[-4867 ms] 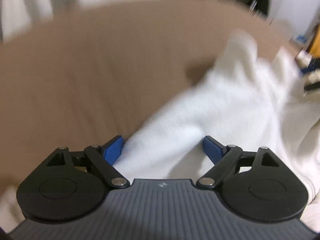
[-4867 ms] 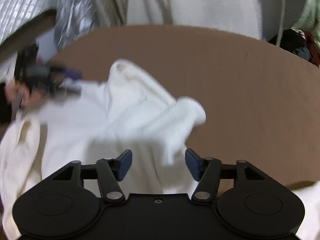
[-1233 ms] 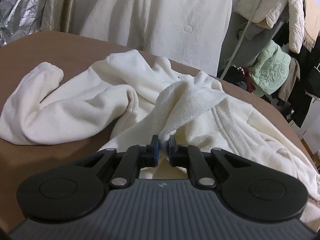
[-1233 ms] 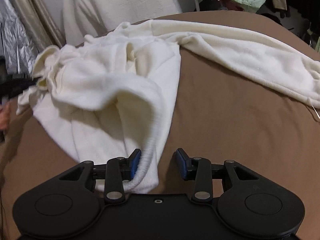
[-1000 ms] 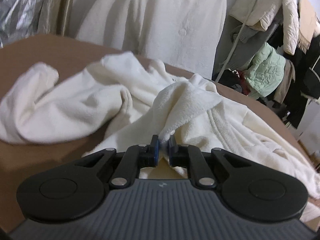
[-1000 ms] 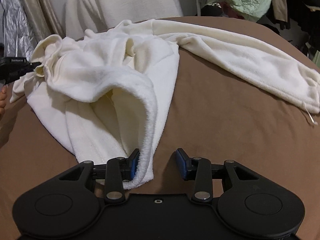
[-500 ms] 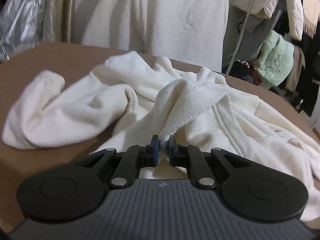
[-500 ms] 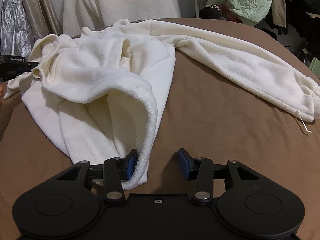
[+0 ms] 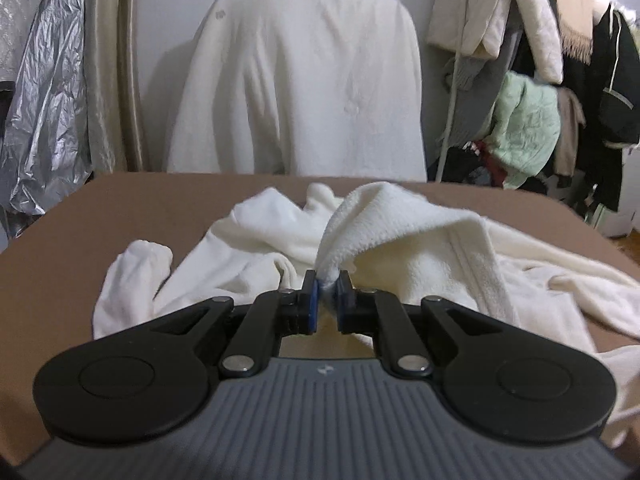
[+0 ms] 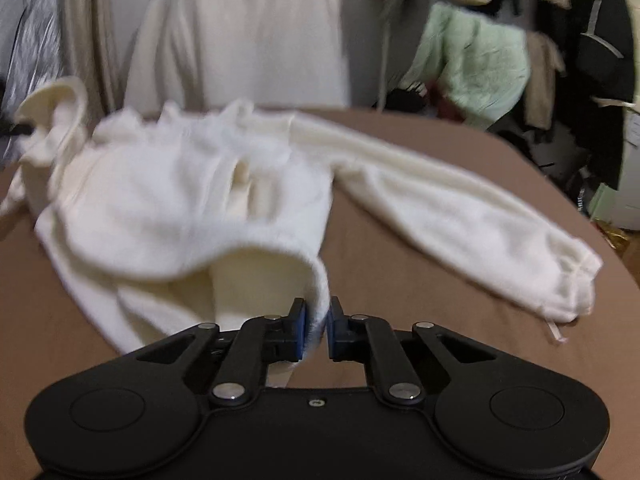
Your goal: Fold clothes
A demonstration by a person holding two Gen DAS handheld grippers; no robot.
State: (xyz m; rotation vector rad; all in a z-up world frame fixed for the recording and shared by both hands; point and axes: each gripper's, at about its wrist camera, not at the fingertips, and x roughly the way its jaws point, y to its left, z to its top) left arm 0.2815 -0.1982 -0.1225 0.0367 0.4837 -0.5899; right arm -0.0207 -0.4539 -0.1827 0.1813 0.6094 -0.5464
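A cream fleece garment lies crumpled on the brown table. My left gripper is shut on a fold of its hem and holds that edge raised. In the right wrist view the same garment spreads across the table, one sleeve stretched out to the right. My right gripper is shut on the other part of the hem, lifted off the table. The left gripper shows only as a dark sliver at the far left there.
A chair draped in white cloth stands behind the table. A rack of hanging clothes, with a green quilted jacket, is at the right. Silver plastic sheeting hangs at the left.
My right gripper has shut on the hem that lay between its open fingers. Both grippers have risen, lifting the hem. The left gripper stays shut on its fold.
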